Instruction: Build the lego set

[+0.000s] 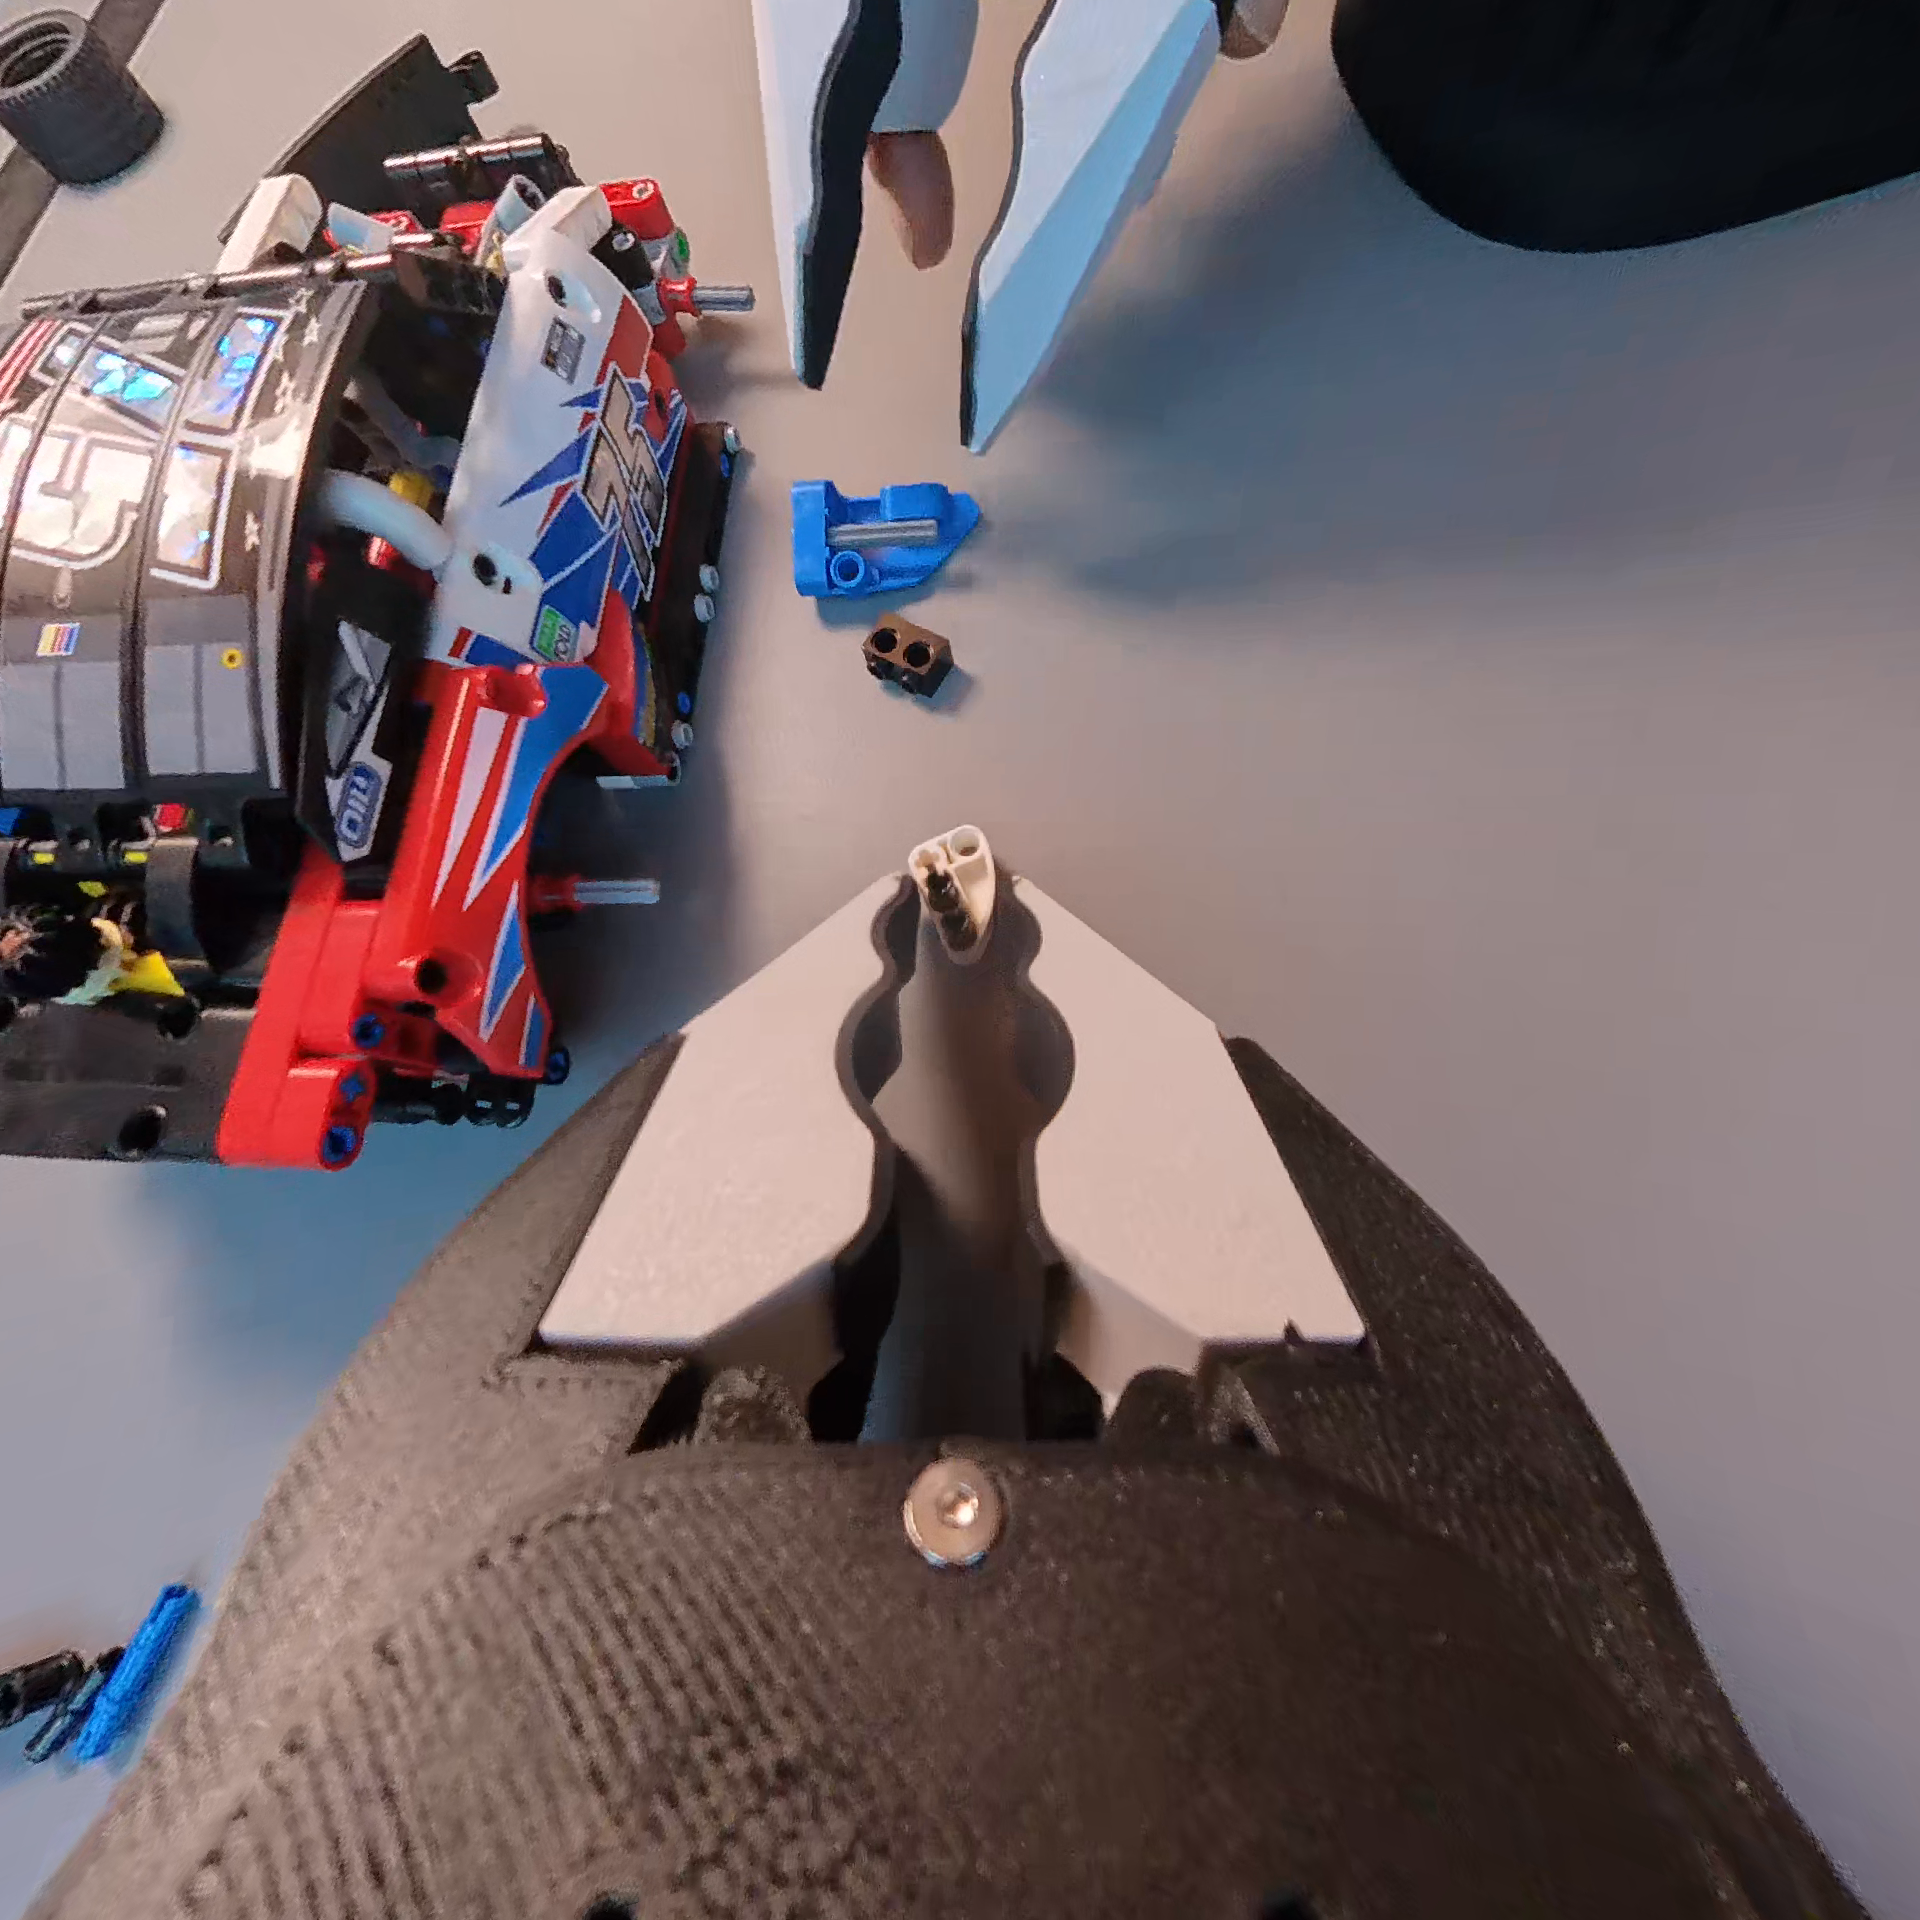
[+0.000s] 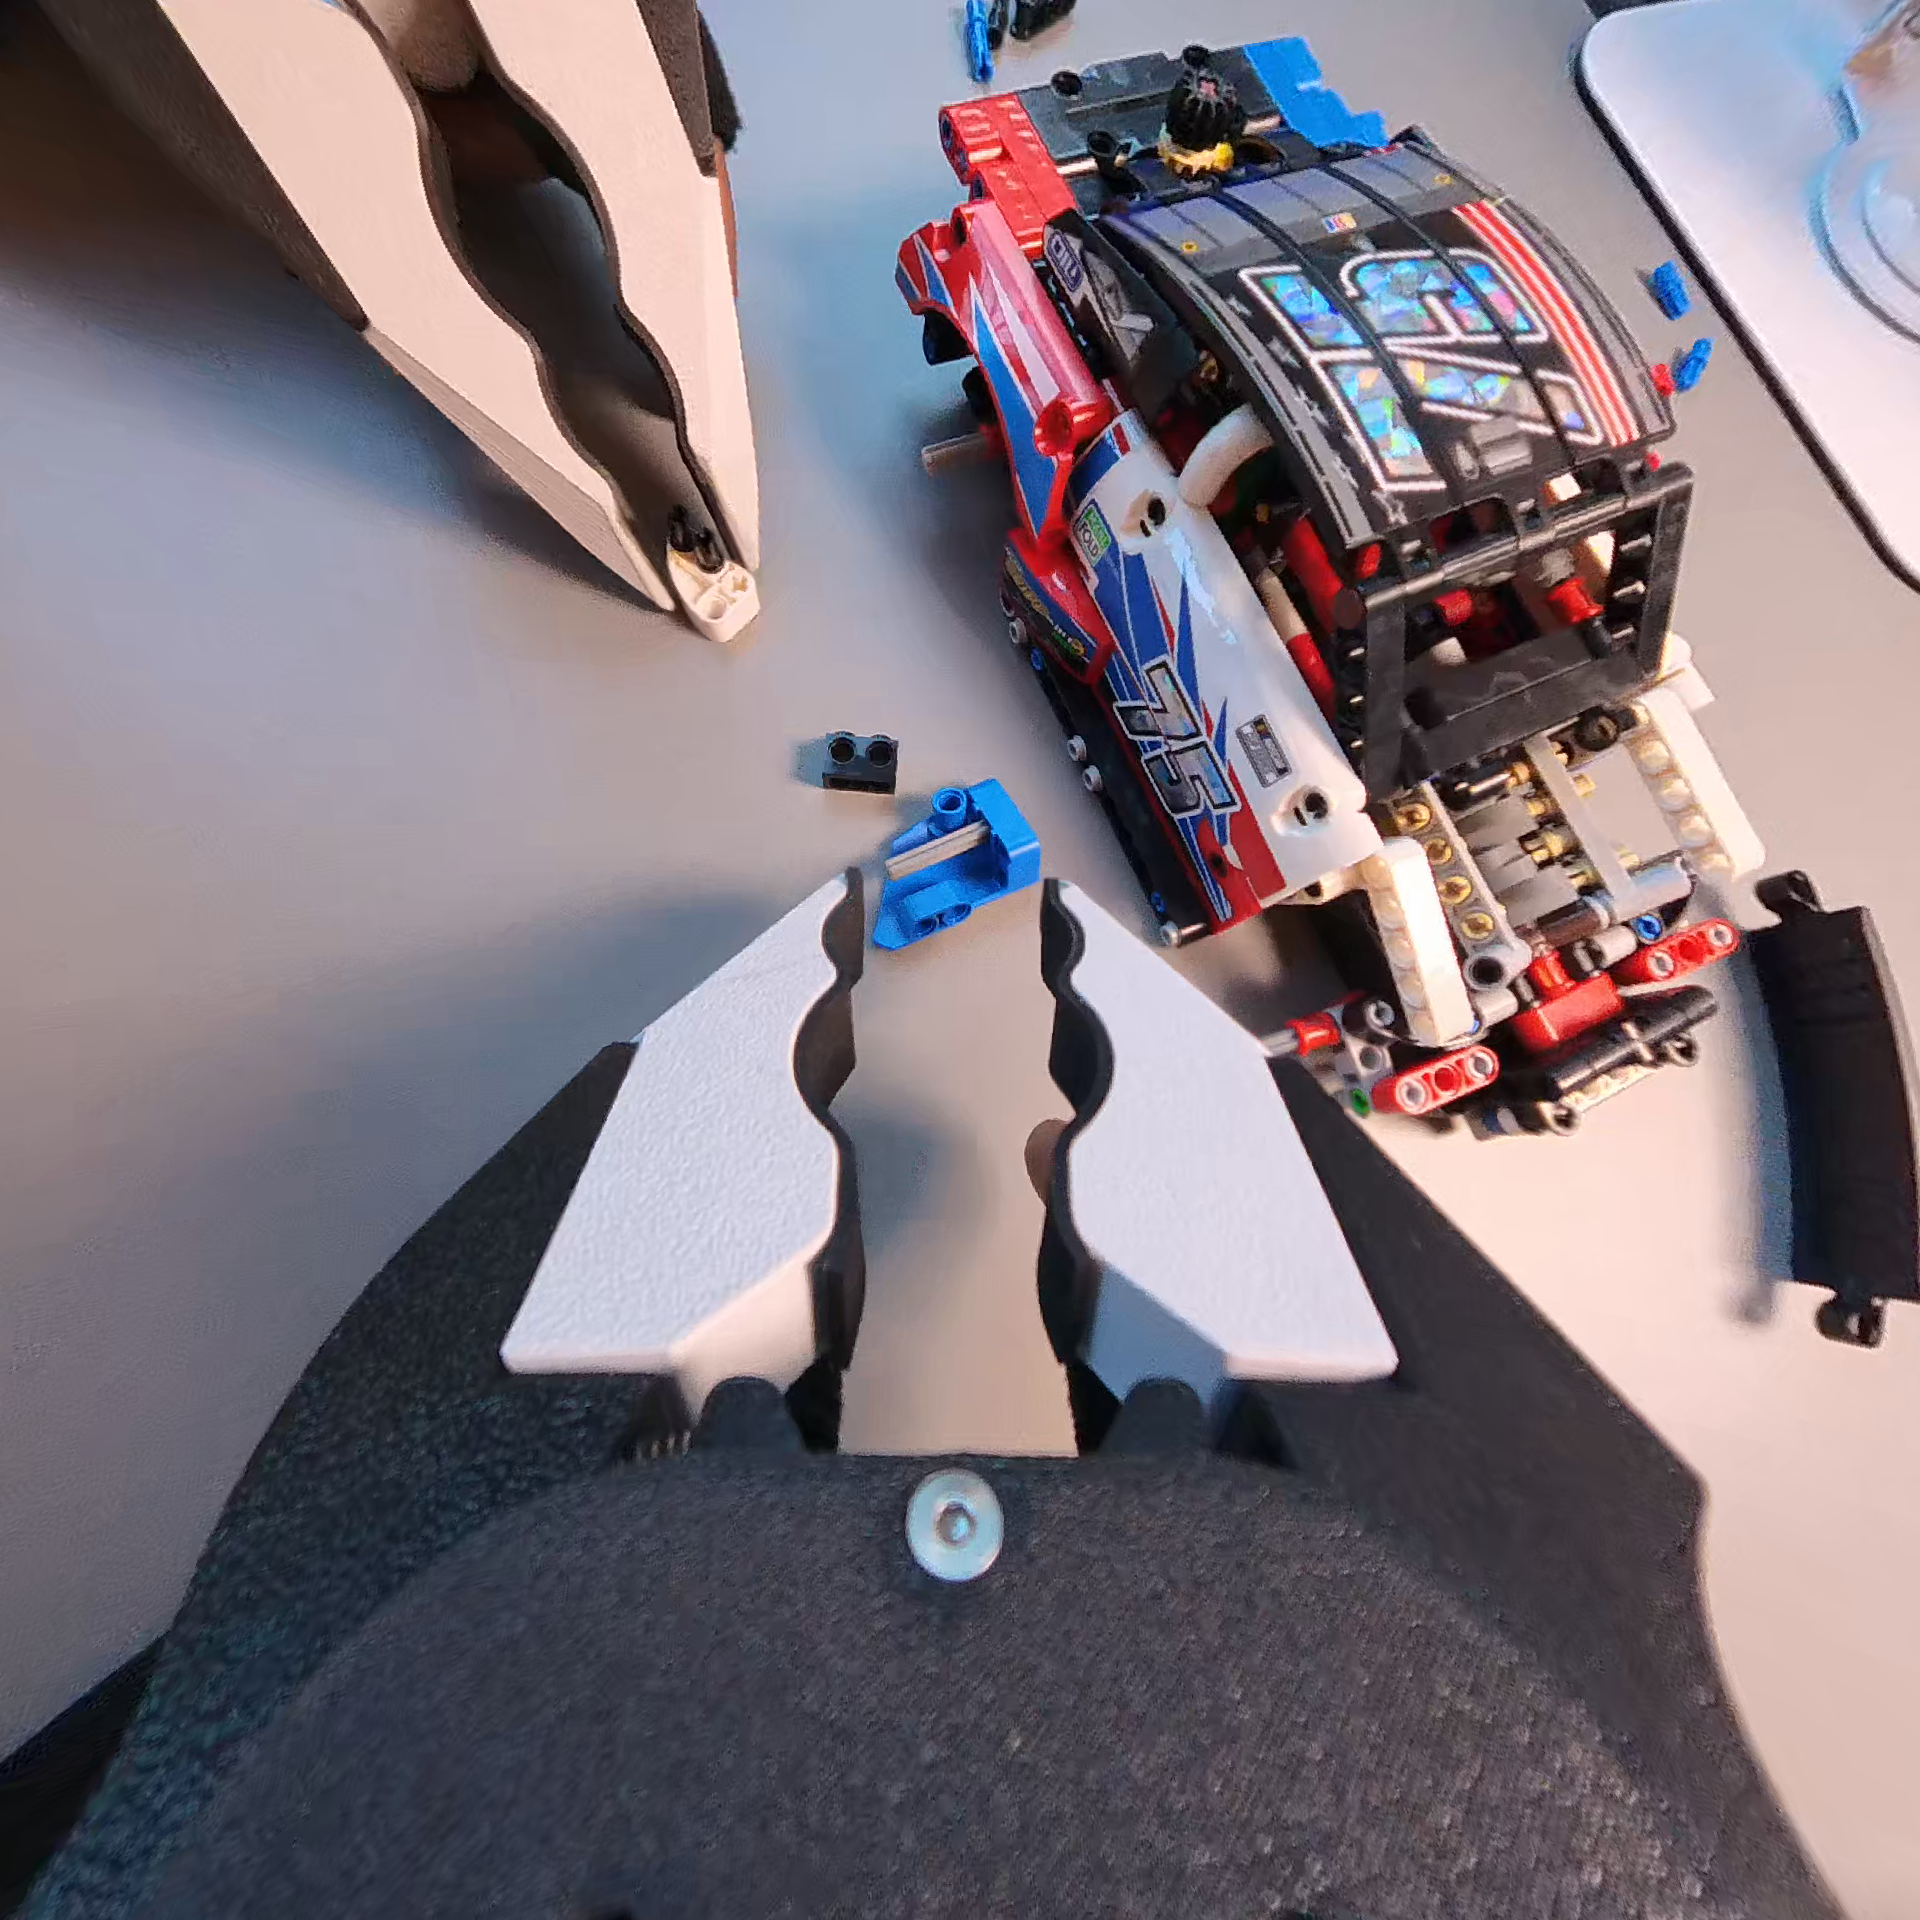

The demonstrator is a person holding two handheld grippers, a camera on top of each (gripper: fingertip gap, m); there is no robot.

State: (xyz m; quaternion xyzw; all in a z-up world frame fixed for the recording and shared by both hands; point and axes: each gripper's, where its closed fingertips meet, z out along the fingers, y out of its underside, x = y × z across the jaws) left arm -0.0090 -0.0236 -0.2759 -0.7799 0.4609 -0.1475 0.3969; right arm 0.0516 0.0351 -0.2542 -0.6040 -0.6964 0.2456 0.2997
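Your L gripper (image 1: 961,883) is clamped on small white beam w/ black pin (image 1: 958,878), R gripper (image 2: 951,904) jaws apart at blue piece (image 2: 961,857); next likely: grab blue, mate w/ beam.

Plain grey tabletop (image 1: 1455,831) — smooth, softly lit, faintly shadowed.

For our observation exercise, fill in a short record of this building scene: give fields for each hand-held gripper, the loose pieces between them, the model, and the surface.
left hand-held gripper: shut on a small white piece with a black pin
right hand-held gripper: open, empty, tips just short of the blue piece
blue piece: lies on the table, grey axle across it
black brick: two holes on top, beside the blue piece, apart from it
model car: part-built, red, white, blue, black roof
curved black panel: loose, beside the car
table: plain grey
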